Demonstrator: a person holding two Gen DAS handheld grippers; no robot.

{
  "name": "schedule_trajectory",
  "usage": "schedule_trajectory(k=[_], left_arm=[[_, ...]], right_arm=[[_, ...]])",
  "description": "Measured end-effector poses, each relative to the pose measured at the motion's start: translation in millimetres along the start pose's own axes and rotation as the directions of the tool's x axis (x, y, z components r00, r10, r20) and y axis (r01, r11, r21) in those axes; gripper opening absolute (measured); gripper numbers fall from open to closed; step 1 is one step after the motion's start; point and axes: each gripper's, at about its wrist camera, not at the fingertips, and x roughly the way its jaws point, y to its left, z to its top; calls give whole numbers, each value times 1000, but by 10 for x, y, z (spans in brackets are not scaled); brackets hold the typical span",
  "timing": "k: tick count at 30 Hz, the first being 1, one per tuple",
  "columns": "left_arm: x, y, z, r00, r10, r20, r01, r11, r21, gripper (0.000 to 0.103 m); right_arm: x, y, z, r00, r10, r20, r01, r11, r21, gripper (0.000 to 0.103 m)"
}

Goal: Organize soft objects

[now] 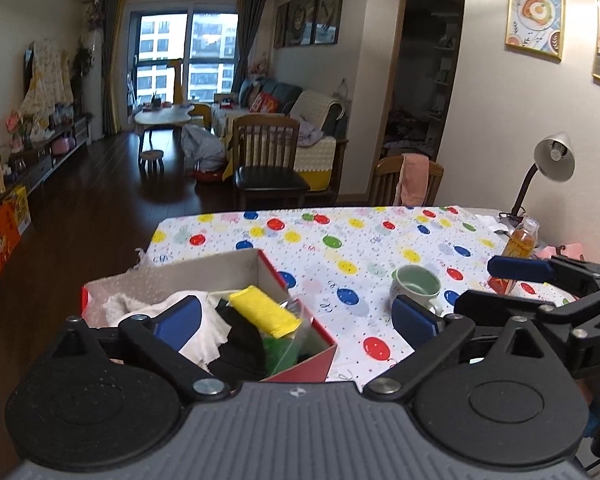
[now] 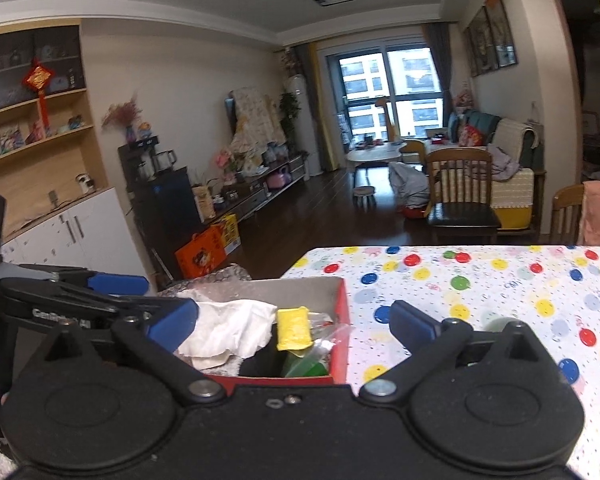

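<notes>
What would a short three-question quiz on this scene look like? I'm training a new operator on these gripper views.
1. True or false: the yellow sponge lies inside the red box.
2. Which item stands on the tablecloth right of the box: A) mug, B) kettle, C) plate?
3. Fill in: the left gripper and right gripper both have jaws ____.

Key: 1 true; 2 A; 3 open.

Left gripper [image 1: 296, 318]: jaws spread wide, blue pads [image 1: 179, 322] apart, nothing between them. Right gripper [image 2: 294, 326]: jaws likewise wide, pads [image 2: 414, 326] clear, empty. Both level, pointing forward, side by side, apparently close together; each visible at edge of other's view.
</notes>
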Motion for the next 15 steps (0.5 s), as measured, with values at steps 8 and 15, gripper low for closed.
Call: schedule_trajectory(k=[8,15], left_arm=[[-26,-146,-8,1000,7,24,-7,1000,31,103],[-61,-171,-42,1000,5,30,-5,1000,9,103]], right_arm=[[-134,35,-96,997,-69,33,69,998,4,103],[-218,20,-209,988,-142,65,140,990,35,103]])
